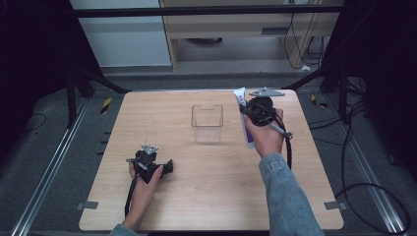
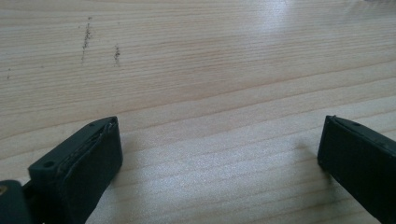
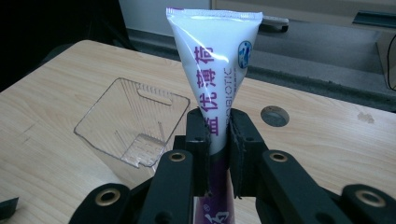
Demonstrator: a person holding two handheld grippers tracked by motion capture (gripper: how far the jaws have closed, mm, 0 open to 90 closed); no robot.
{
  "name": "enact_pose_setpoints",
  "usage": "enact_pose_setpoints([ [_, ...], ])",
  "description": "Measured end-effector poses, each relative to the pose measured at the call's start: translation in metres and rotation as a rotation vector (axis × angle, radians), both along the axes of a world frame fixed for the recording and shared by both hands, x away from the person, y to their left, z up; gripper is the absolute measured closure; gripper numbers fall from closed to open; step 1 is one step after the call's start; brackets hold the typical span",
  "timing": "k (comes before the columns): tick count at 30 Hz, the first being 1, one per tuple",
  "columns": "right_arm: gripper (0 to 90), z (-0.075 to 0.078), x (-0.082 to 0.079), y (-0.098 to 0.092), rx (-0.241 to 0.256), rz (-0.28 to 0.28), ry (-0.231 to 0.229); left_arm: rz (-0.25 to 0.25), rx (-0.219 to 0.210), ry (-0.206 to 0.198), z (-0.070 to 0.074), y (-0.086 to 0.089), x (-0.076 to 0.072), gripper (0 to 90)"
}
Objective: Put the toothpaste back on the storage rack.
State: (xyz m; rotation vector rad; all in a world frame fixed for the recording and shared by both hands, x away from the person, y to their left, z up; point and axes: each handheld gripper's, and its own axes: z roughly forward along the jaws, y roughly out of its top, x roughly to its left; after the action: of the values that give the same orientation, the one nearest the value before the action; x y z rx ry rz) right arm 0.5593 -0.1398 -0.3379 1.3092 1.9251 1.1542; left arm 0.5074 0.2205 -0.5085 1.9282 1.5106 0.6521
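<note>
On the table (image 1: 211,196): light wood top, marked in a few spots, scuffs visible in the left gripper view.
Right gripper (image 3: 218,140): far right side of the table, raised off the surface, held in the person's right hand (image 1: 268,137); jaws closed tight around the middle of a tube.
Tube (image 3: 215,65): white with purple print and a purple lower part, upright in the right gripper view, crimped flat end on top; in the high view (image 1: 244,115) it runs along the hand, crimped end pointing to the far edge.
Clear container (image 1: 207,123): open-topped plastic box, mid-table toward the far side, just left of the tube, not touching it.
Left gripper (image 2: 219,154): near left part of the table, low over the wood, held in the left hand (image 1: 142,179); jaws wide apart, bare tabletop between them.
Gap: both grippers well apart.
</note>
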Motion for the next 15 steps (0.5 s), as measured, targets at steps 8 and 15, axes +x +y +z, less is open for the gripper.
enact_pose_setpoints([
  [8, 79.7, 0.002, 0.004, 0.003, 0.003, -0.001, -0.010, 0.001, -0.001, -0.001, 0.000, 0.000, 0.000, 0.0],
  [15, 79.7, 0.011, 0.009, 0.007, 0.014, -0.013, -0.050, 0.001, -0.001, -0.002, 0.000, 0.000, 0.000, 0.0],
])
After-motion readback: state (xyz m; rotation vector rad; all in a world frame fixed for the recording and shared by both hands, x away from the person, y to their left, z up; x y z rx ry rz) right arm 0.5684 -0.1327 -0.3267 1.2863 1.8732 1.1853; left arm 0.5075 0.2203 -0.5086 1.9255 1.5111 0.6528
